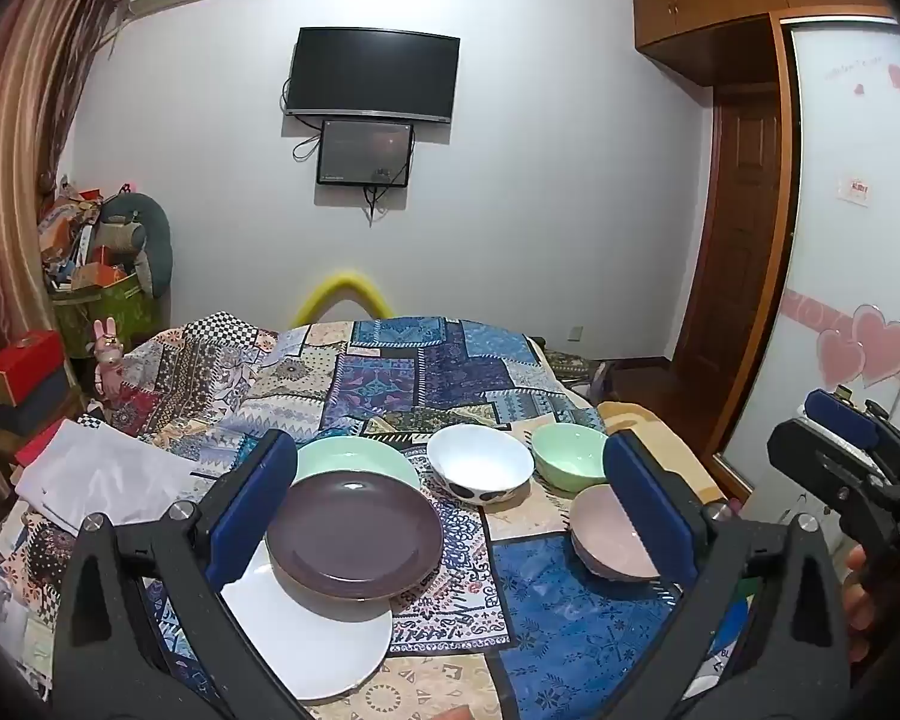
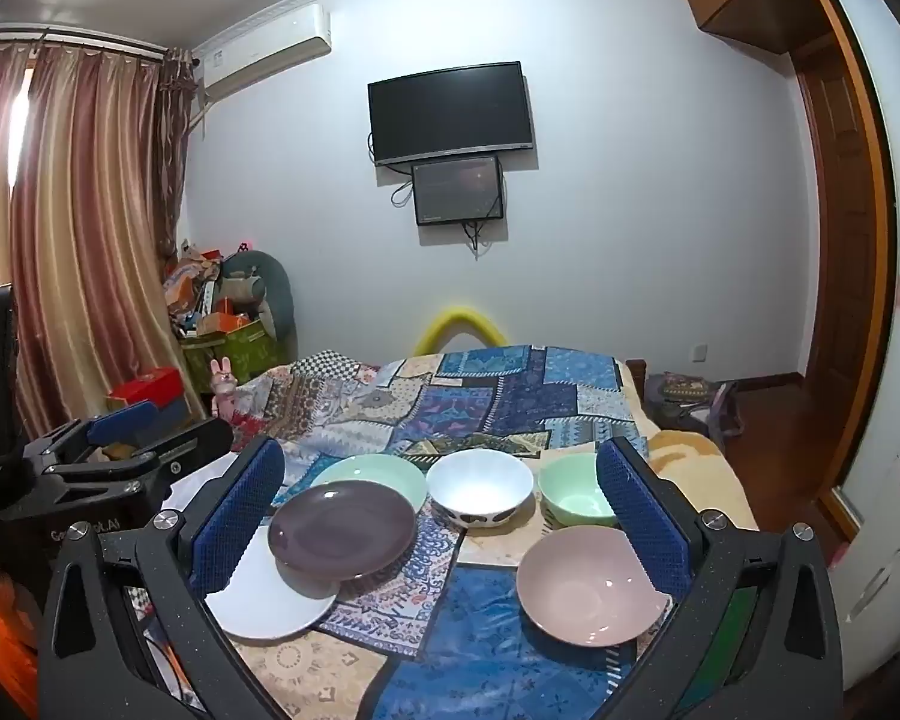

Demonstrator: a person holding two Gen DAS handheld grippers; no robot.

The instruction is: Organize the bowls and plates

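Note:
On the patchwork bedspread [image 1: 426, 372] lie a purple plate [image 1: 354, 534], partly over a white plate [image 1: 312, 642] and a green plate [image 1: 354, 456]. Behind them stand a white spotted bowl [image 1: 480, 468] and a green bowl [image 1: 570, 456]. A pink bowl [image 1: 612, 534] sits at the right. My left gripper [image 1: 450, 504] is open and empty, held above and in front of the dishes. My right gripper [image 2: 438, 510] is open and empty too, over the same dishes: purple plate [image 2: 342, 528], white plate [image 2: 264, 606], green plate [image 2: 378, 474], white bowl [image 2: 480, 486], green bowl [image 2: 570, 492], pink bowl [image 2: 588, 588].
A white cloth [image 1: 102, 474] lies on the bed's left side. Boxes and a cluttered bin [image 1: 102, 294] stand at the left by the curtain. A wardrobe [image 1: 858, 240] and door are at the right. The right gripper shows at the left wrist view's right edge [image 1: 858, 456].

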